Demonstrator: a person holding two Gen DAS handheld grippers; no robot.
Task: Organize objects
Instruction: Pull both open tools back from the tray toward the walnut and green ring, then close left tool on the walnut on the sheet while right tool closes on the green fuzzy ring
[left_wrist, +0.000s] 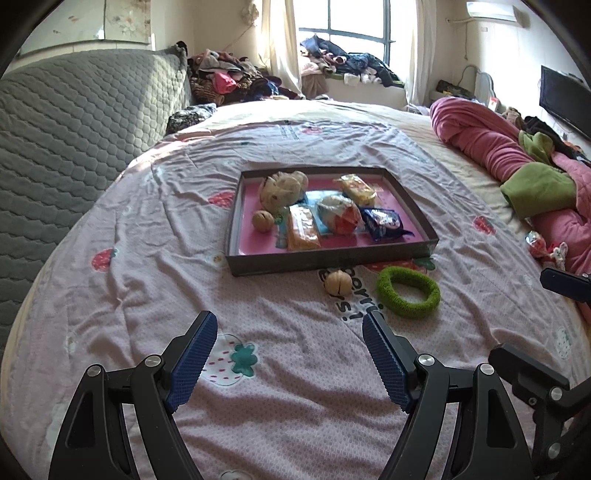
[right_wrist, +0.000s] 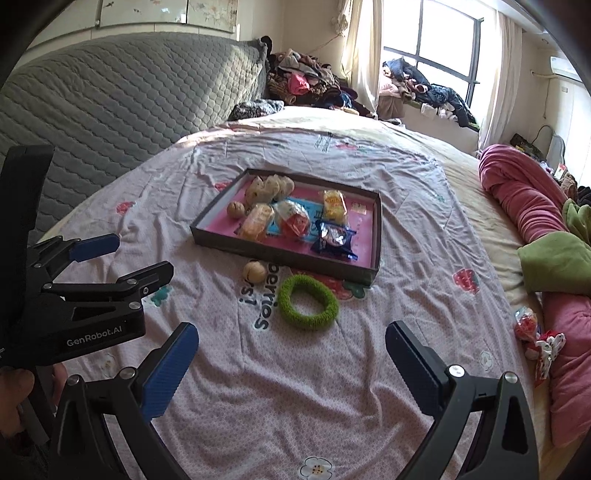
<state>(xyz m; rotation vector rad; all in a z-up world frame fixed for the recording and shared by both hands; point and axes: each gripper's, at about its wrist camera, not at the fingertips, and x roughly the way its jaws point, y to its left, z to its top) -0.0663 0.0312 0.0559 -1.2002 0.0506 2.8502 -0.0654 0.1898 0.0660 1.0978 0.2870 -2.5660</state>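
Judging by the layout, task's mostly done: snacks sit in the tray (left_wrist: 406, 246); walnut (left_wrist: 338, 283) & green ring (left_wrist: 408, 292) lie on the bed just outside. Left gripper (left_wrist: 290, 363) & right gripper (right_wrist: 291, 373) both spread, empty.

I see my left black two-finger gripper with blue ribbed pads (left_wrist: 290, 319) angled downward, jaws spread wide and empty. My right black gripper with blue pads (right_wrist: 291, 334) matches it, tilted down, jaws apart, empty. A hand (right_wrist: 14, 398) grips the left handle
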